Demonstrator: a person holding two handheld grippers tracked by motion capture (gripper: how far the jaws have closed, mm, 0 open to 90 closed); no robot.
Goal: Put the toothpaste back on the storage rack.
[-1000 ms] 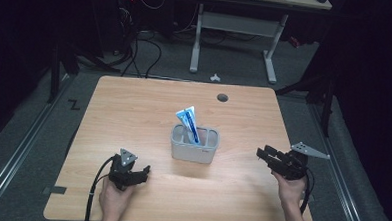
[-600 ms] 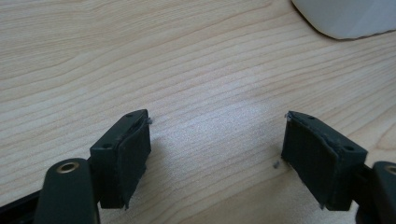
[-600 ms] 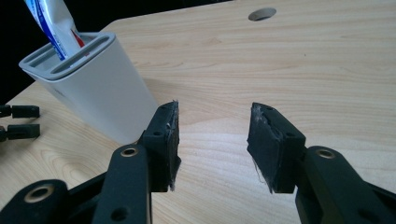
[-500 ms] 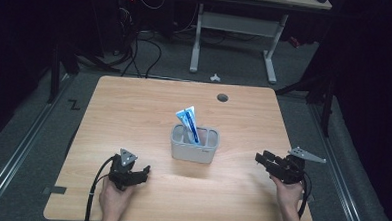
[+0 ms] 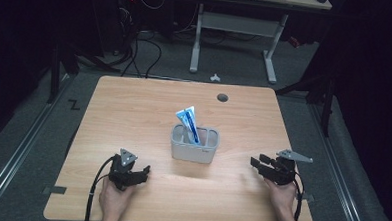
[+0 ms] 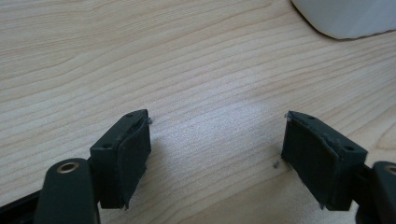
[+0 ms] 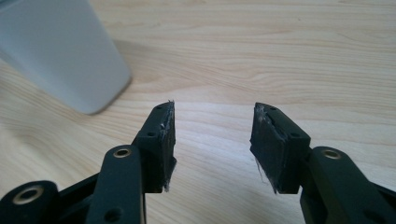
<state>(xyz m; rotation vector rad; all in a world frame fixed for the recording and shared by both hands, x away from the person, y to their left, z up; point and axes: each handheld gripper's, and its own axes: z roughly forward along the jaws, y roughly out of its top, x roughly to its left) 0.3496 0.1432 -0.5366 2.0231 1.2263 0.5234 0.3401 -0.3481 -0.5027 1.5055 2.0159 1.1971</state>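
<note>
On the near part of the wooden table [image 5: 134,113], the left gripper [image 5: 140,174] rests low over the wood with its jaws spread wide and nothing between them. Ahead of it and a little to its right stands the grey container [image 5: 194,145], well apart from its fingertips; a blue and white tube [image 5: 189,121] leans upright inside one compartment. In the left gripper view, a corner of this container [image 6: 345,18] shows beyond the right jaw. The right gripper [image 5: 261,162] is near the container's other side, pointing toward it. Its jaws have just been opening and hold nothing; only bare wood lies between them. In the right gripper view, the container [image 7: 60,56] stands ahead, to the left of the left jaw, not touching it.
</note>
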